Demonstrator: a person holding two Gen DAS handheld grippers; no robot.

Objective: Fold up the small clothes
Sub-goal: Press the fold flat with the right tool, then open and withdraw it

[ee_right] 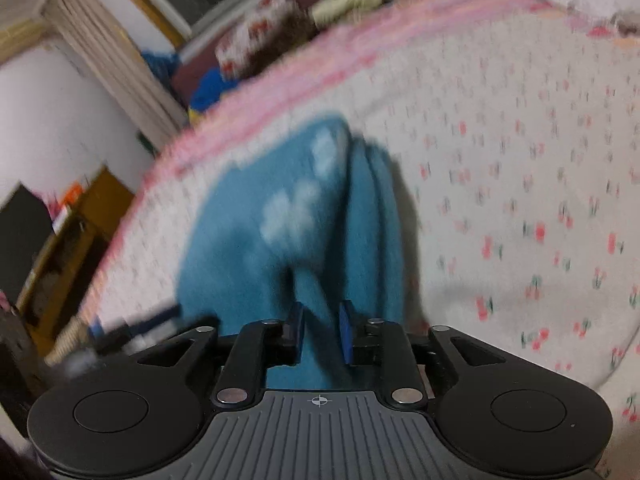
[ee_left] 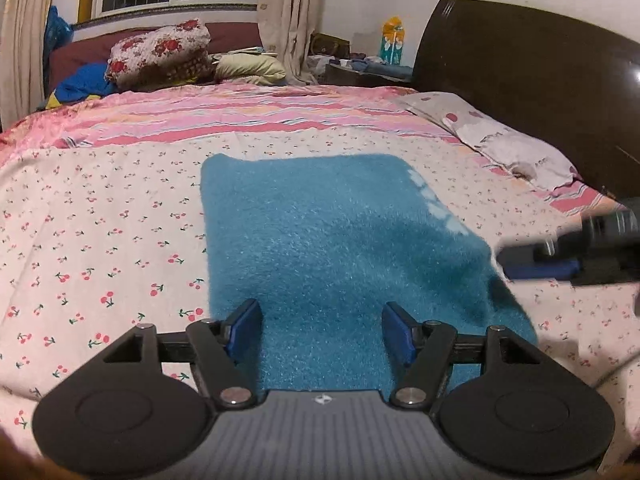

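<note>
A blue fleece cloth with pale patches along its right edge lies spread on the cherry-print bed sheet. My left gripper hovers over its near edge, open wide, with nothing between the blue pads. My right gripper shows blurred at the cloth's right corner. In the right wrist view that gripper has its pads a narrow gap apart, and a raised ridge of the cloth runs in between them without being squeezed. That view is smeared.
A pillow lies against the dark headboard on the right. Folded quilts and cushions are piled at the far side under the window. The bed's edge and a wooden cabinet sit to the left in the right wrist view.
</note>
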